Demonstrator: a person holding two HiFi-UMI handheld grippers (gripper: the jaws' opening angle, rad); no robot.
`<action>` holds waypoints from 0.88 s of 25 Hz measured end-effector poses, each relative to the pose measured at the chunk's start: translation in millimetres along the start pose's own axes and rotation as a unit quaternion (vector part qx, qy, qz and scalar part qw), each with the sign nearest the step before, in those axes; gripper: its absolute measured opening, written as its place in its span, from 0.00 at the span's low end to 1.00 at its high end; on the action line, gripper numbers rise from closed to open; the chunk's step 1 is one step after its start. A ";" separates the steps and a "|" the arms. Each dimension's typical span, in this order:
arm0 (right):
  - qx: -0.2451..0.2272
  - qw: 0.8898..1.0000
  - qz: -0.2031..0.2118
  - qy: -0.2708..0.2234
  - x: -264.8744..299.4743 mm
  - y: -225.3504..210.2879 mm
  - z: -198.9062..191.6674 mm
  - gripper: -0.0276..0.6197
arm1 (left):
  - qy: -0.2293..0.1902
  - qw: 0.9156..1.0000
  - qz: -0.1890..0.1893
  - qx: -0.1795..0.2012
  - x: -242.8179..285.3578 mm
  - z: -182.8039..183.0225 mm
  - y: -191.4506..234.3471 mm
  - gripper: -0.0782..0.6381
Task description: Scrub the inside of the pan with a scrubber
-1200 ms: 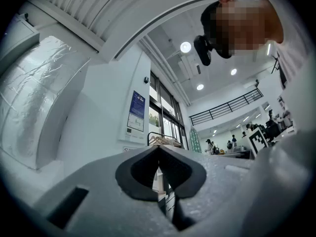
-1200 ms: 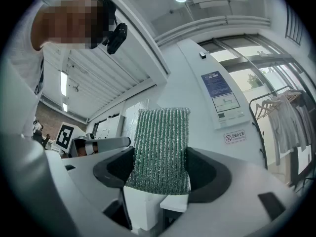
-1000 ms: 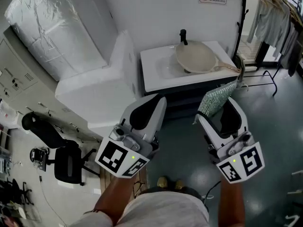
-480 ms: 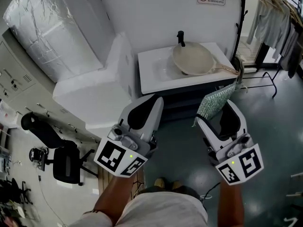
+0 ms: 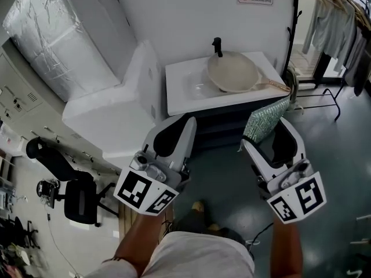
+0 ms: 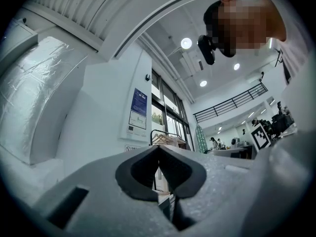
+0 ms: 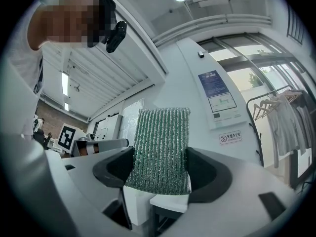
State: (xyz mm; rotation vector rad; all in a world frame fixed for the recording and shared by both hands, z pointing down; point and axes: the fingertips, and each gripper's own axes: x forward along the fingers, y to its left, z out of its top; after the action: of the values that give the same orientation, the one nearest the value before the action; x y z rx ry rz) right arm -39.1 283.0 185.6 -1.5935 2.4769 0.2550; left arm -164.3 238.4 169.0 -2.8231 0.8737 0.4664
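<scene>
Pan point(image 5: 232, 71): pale and round, lying open side up in the basin on the right half of the counter point(image 5: 179, 97), close to the back edge, so its inside faces whoever steps up.
Handle point(image 5: 273, 86): light-coloured, running out toward the counter's right edge, where a free tool could steady it.
Tap point(image 5: 217, 45): black, at the back edge, just behind the pan's rim.
Scrubber point(image 5: 264, 120): green ribbed pad standing up out of the right tongs. Most of its length is free above the pinch, I judge so that the free end can press flat on the pan's inside.
Right tongs point(image 5: 269, 133): pinching the lower part of the scrubber, one pad on each face, pointing forward and a little upward toward the counter's front edge.
Left tongs point(image 5: 186, 126): pressed together at the tips with nothing between them, level with the right pair. They are probably spare for the handle.
Distance: both pairs are well short of the counter's front edge, over the dark floor point(image 5: 226, 178). Nothing touches the pan.
Stage: approach only, as I read it. No scrubbing has begun.
Next move: likely a step up to the front edge, the left pair spreading for the handle and the scrubber tipping down into the pan.
Risk: the pan lies loose in the basin and may slide or rock under the first push. A low pinch could let the pad fold.
Around: white foam block point(image 5: 110, 112) against the counter's left edge, clothes rack point(image 5: 339, 28) off to its right.
</scene>
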 end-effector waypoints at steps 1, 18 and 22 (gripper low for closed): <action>0.000 1.000 0.000 0.000 0.9 -3.4 -0.3 0.57 | 0.000 1.000 0.000 0.000 3.5 -1.0 0.4 0.13; -0.018 1.000 -0.011 0.020 89.8 -93.8 -37.1 0.57 | -0.014 1.000 -0.004 -0.005 104.5 -49.1 85.2 0.13; -0.021 0.999 -0.015 0.028 131.3 -124.1 -50.3 0.57 | -0.011 1.000 -0.005 -0.005 140.1 -65.4 123.9 0.13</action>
State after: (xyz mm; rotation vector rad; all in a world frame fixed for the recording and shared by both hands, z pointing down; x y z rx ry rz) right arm 17.4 104.6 196.5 -1.6754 2.5043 0.2636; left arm -109.2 48.3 177.2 -2.8239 0.8544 0.5010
